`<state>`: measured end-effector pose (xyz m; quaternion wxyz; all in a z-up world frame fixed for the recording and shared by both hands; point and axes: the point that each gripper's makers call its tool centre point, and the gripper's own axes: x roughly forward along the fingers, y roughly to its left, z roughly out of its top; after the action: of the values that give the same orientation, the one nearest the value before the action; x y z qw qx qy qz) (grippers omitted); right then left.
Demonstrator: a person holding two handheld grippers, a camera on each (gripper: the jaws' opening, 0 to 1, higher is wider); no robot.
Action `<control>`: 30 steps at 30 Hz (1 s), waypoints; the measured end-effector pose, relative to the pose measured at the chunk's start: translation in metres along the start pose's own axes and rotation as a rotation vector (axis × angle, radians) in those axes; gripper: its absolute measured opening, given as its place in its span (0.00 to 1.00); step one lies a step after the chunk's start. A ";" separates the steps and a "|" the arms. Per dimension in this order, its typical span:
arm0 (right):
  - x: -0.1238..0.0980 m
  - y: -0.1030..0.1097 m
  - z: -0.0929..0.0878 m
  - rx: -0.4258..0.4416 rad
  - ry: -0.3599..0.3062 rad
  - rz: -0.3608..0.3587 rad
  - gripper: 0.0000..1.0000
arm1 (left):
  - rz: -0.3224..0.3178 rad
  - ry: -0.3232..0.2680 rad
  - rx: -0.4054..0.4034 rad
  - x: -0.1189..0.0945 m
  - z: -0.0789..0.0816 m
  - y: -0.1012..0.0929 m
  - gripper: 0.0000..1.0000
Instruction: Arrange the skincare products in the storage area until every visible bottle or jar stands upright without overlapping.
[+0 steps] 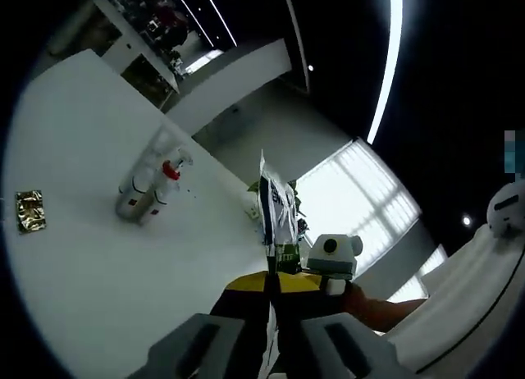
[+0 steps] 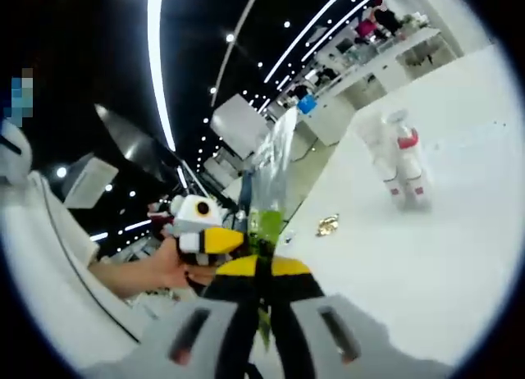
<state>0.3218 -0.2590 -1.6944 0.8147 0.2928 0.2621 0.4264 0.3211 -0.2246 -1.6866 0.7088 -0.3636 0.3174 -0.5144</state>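
Pinching one sachet (image 1: 277, 211) between both jaws, we saw bottles (image 1: 152, 186) standing well beyond it on the worktop (image 1: 98, 272).

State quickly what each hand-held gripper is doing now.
Left hand-held gripper: shut on the plastic packet.
Right hand-held gripper: shut on the same plastic packet.

The left gripper (image 1: 275, 346) is seen as two pale grey moulded jaws, each marked by a dark slot, with black inner faces topped by a yellow band. Beyond that yellow band, the right gripper (image 1: 332, 260) is shown as a white-grey housing. In the right gripper view, the right gripper (image 2: 258, 330) is built the same: grey slotted jaws, black pads, yellow band. Left of that band, the left gripper (image 2: 201, 227) appears white, black and yellow, and a white sleeve (image 2: 49, 256) is worn.
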 end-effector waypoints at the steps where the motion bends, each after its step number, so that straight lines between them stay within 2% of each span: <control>1: 0.002 -0.002 -0.001 -0.005 0.001 -0.014 0.07 | 0.003 -0.002 0.001 -0.003 0.001 0.002 0.01; 3: 0.003 -0.004 -0.001 -0.009 0.001 -0.021 0.05 | 0.017 -0.013 -0.005 -0.010 0.005 0.009 0.01; 4: 0.004 -0.001 -0.001 0.038 0.002 0.000 0.02 | 0.027 -0.024 -0.020 -0.016 0.008 0.014 0.01; 6: 0.007 0.004 -0.001 0.055 0.005 0.025 0.01 | 0.020 -0.019 -0.032 -0.019 0.008 0.016 0.01; 7: 0.013 -0.001 -0.003 -0.019 0.018 -0.009 0.01 | 0.017 -0.019 -0.035 -0.019 0.008 0.016 0.01; 12: 0.026 -0.006 -0.001 0.112 -0.005 -0.002 0.04 | 0.037 -0.044 -0.053 -0.029 0.018 0.030 0.01; 14: 0.032 -0.012 -0.008 0.154 0.024 -0.018 0.04 | 0.049 -0.056 -0.057 -0.033 0.024 0.036 0.01; 17: 0.038 -0.010 -0.011 0.140 0.041 -0.003 0.01 | 0.056 -0.053 -0.072 -0.037 0.026 0.042 0.01; 20: 0.045 -0.011 -0.010 0.108 0.038 -0.019 0.00 | 0.055 -0.062 -0.096 -0.038 0.028 0.048 0.01; 23: 0.049 -0.017 0.001 0.144 -0.024 -0.018 0.00 | 0.030 -0.127 -0.166 -0.038 0.037 0.050 0.02; 26: 0.055 -0.024 0.013 0.179 -0.082 -0.023 0.00 | 0.032 -0.127 -0.122 -0.039 0.037 0.057 0.05; 29: 0.062 -0.024 0.021 0.212 -0.118 -0.004 0.00 | 0.036 -0.119 -0.136 -0.043 0.036 0.063 0.11; 30: 0.065 -0.025 0.023 0.197 -0.129 -0.004 0.00 | 0.035 -0.126 -0.151 -0.044 0.037 0.065 0.12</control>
<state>0.3837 -0.2216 -1.7074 0.7979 0.3977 0.2505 0.3773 0.3722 -0.1618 -1.7187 0.7069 -0.4419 0.3162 -0.4528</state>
